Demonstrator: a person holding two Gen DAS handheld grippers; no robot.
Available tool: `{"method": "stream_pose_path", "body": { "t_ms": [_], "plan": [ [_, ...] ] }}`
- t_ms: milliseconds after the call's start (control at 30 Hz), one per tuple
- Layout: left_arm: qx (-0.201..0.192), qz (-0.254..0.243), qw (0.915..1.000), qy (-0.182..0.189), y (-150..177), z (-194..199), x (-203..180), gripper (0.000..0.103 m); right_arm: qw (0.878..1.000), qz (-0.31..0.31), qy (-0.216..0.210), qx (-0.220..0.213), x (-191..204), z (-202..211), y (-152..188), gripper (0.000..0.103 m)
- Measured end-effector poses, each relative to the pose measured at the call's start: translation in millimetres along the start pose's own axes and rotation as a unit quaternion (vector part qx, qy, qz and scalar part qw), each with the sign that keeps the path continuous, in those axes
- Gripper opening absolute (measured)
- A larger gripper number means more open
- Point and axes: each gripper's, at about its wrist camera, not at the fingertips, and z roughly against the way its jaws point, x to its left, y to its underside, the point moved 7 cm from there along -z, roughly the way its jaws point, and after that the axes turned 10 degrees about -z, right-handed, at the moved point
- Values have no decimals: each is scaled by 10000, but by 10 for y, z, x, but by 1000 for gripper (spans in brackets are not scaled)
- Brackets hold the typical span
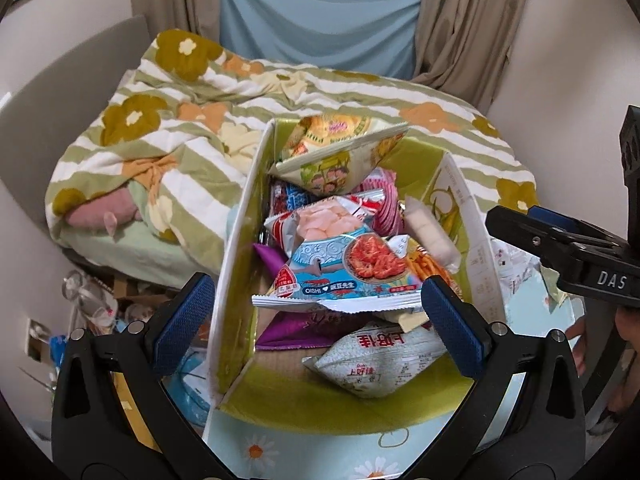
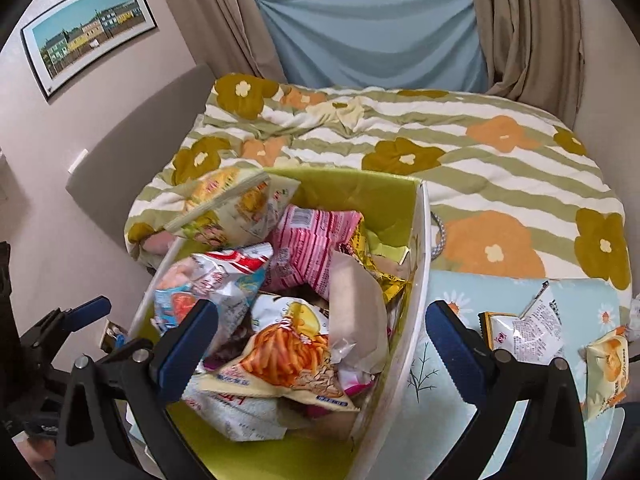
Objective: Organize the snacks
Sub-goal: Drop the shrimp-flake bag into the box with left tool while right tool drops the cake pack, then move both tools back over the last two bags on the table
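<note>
A white box with a lime-green lining [image 1: 236, 240] [image 2: 416, 248] stands on a floral cloth and holds several snack bags. On top lie a blue Oishi prawn bag [image 1: 344, 276], a pale yellow bag [image 1: 340, 152] [image 2: 232, 204], a pink bag [image 2: 312, 248] and an orange stick-snack bag [image 2: 288, 356]. My left gripper [image 1: 316, 320] is open and empty, above the box's near end. My right gripper [image 2: 320, 344] is open and empty, over the box's right wall; it shows at the right of the left wrist view [image 1: 560, 248]. Two snack bags [image 2: 524, 328] [image 2: 608, 368] lie outside, right of the box.
A bed with a green-striped floral quilt [image 2: 440, 152] lies behind the box. Beige curtains [image 2: 528, 28] and a blue cloth [image 2: 376, 36] hang at the back. A framed picture [image 2: 88, 28] hangs on the left wall. Clutter [image 1: 92, 304] lies on the floor at left.
</note>
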Motion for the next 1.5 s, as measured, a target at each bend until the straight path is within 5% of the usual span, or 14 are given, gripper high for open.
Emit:
{"method": "stream_pose_path", "body": {
  "t_ms": [467, 967, 1267, 1500],
  "plan": [
    [-314, -483, 9975, 411, -167, 283, -543, 103, 9978, -219, 389, -495, -295, 875, 92, 103],
    [-582, -1508, 9846, 662, -599, 171, -2064, 103, 9865, -735, 1107, -954, -1700, 1675, 68, 103],
    [199, -2409, 9647, 1050, -694, -649, -3185, 103, 9859, -1078, 1145, -567, -2597, 1621, 219, 103],
    [1156, -3211, 9351, 949, -463, -1447, -3665, 103, 9862, -1088, 1244, 17, -3173, 1299, 425, 103]
  ]
}}
